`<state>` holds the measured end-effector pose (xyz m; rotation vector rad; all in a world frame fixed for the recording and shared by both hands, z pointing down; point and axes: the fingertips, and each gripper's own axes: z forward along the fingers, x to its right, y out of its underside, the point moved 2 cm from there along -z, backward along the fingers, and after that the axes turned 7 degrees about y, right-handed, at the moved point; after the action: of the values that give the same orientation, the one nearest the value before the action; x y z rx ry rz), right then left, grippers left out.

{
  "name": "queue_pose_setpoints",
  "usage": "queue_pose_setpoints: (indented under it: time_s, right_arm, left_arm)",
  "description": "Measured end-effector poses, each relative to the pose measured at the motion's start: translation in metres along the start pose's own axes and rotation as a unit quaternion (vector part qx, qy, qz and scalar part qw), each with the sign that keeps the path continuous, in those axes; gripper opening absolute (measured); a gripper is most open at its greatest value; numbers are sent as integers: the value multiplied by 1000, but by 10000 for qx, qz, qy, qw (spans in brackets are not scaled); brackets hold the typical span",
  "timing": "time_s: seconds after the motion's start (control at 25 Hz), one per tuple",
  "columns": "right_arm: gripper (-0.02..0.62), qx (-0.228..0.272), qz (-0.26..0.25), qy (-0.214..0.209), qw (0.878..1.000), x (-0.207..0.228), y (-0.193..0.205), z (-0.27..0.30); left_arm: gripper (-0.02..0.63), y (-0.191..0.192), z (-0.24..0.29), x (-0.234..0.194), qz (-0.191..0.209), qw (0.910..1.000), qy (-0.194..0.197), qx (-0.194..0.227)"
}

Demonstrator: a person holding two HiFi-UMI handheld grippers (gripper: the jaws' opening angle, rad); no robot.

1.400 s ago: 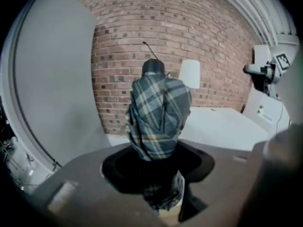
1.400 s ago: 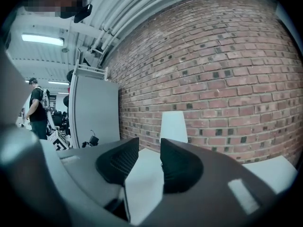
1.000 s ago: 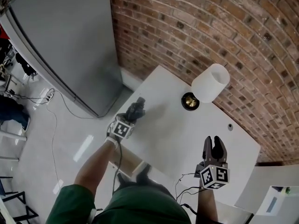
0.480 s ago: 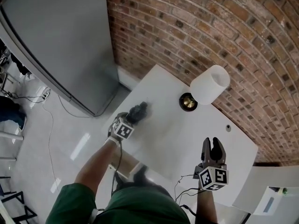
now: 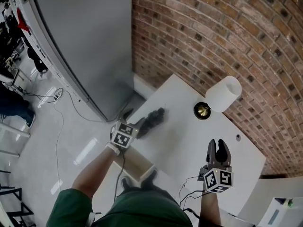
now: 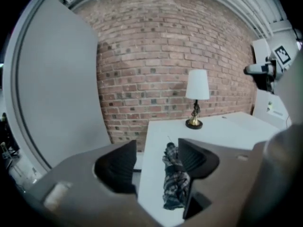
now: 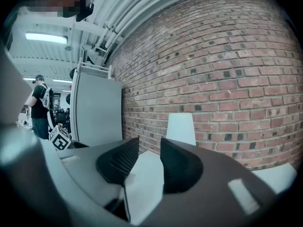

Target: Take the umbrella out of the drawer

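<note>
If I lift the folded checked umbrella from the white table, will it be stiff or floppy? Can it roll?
Probably floppy outside: the umbrella shows loose, crumpled fabric. Its long straight shape suggests a stiff core. The uneven folds should hinder rolling.

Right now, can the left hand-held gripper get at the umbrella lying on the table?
Probably yes. The left hand-held gripper hangs just short of the umbrella, jaws opening, the umbrella in line between them but unpressed. Nothing on the table blocks the way; the lamp stands well aside.
</note>
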<state>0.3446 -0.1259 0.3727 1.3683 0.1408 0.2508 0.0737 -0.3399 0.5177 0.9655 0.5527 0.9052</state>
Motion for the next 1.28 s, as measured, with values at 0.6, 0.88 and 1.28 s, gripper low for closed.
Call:
queue_pose_setpoints:
  time_s: [0.6,0.88,1.28]
  right_arm:
    - [141,814,-50,-370,9960,-90,-56,-46]
    - [141,1311,-100,-510,9900,-128,-94,-78]
    - [141,1976,-477,-775,9761,-168,-128,-118]
  left_arm:
    - [225,-133,-248,-5,679,9661,-1010,2275]
    - [218,-157,-335,10,762,9396,-1306,3071]
    - [214,-155,-404,16,880,9134,-1930,3475]
